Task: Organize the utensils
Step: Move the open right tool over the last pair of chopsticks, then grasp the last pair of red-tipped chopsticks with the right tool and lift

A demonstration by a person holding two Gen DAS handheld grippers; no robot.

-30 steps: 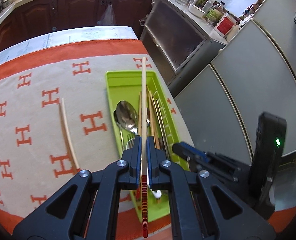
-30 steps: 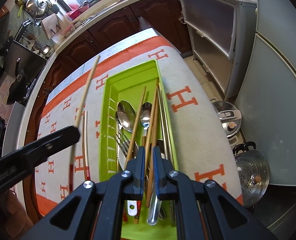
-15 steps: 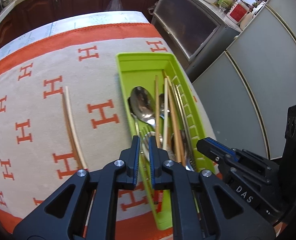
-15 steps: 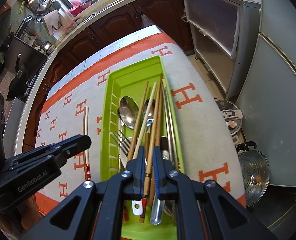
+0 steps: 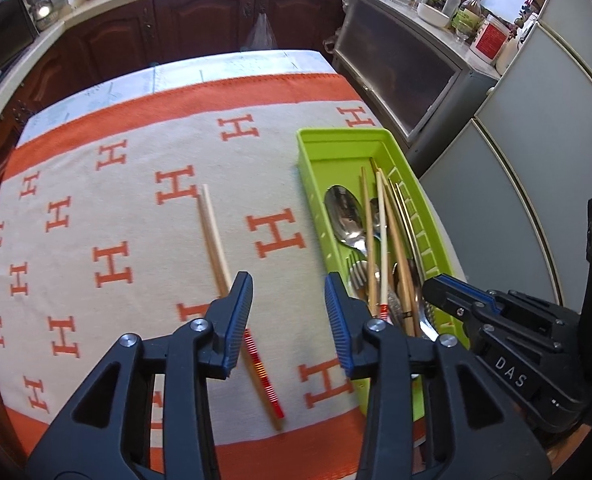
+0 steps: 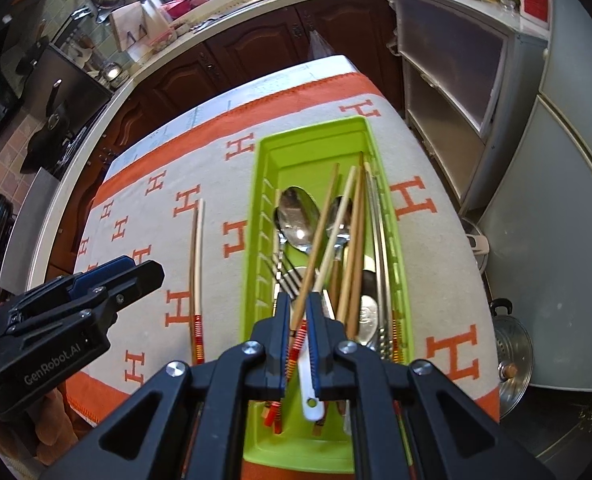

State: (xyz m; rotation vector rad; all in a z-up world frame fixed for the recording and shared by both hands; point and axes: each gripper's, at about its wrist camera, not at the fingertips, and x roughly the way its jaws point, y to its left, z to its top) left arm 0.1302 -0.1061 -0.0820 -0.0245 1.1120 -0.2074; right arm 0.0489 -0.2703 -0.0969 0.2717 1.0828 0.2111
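A green tray (image 5: 308,168) (image 6: 255,200) on the H-patterned cloth holds spoons (image 6: 298,216), forks and several chopsticks. One pair of chopsticks (image 5: 215,236) (image 6: 195,264) with red-striped ends lies on the cloth left of the tray. My left gripper (image 5: 289,312) (image 6: 143,270) hovers over that pair's striped end, its jaws opening, nothing between them. My right gripper (image 6: 298,312) (image 5: 436,290) hangs over the tray's near end, its jaws opening a little. A striped chopstick (image 6: 320,232) and a white handle show through the narrow gap, lying in the tray; the pads do not press on them.
The table's right edge runs close beside the tray, with grey cabinets (image 5: 536,160) beyond. A steamer pot (image 6: 512,352) stands on the floor at the right. Dark wooden kitchen cupboards (image 5: 199,28) line the far side. A person's hand (image 6: 51,432) shows under the left gripper.
The left gripper let its chopstick go into the tray, swung left over the pair on the cloth and opened. The right gripper's jaws have parted slightly.
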